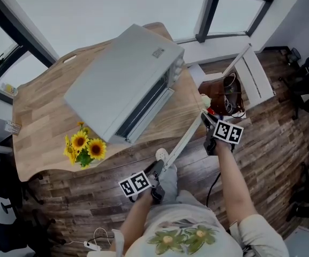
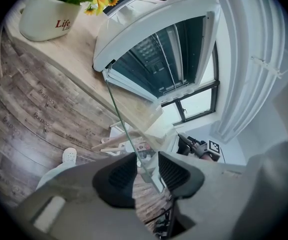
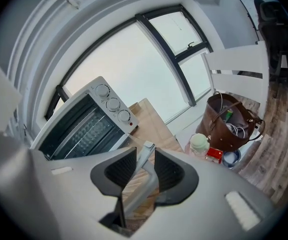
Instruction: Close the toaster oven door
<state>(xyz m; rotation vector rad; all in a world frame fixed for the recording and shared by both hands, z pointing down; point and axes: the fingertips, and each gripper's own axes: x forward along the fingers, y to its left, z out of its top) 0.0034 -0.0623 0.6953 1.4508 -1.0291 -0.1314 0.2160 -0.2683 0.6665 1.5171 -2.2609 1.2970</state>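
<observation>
A silver toaster oven stands on the wooden table. Its glass door hangs open over the table's front edge, and the white door handle runs between my two grippers. My left gripper is shut on the near end of the handle, and the left gripper view shows its pads against the bar and the glass edge. My right gripper is shut on the far end of the handle, with both pads touching it. The oven's dark cavity and knobs are in view.
A white pot of sunflowers sits on the table left of the oven. Right of the table stand a white chair, a brown bag and a green-lidded bottle. Below is wood floor, with my shoe under the door.
</observation>
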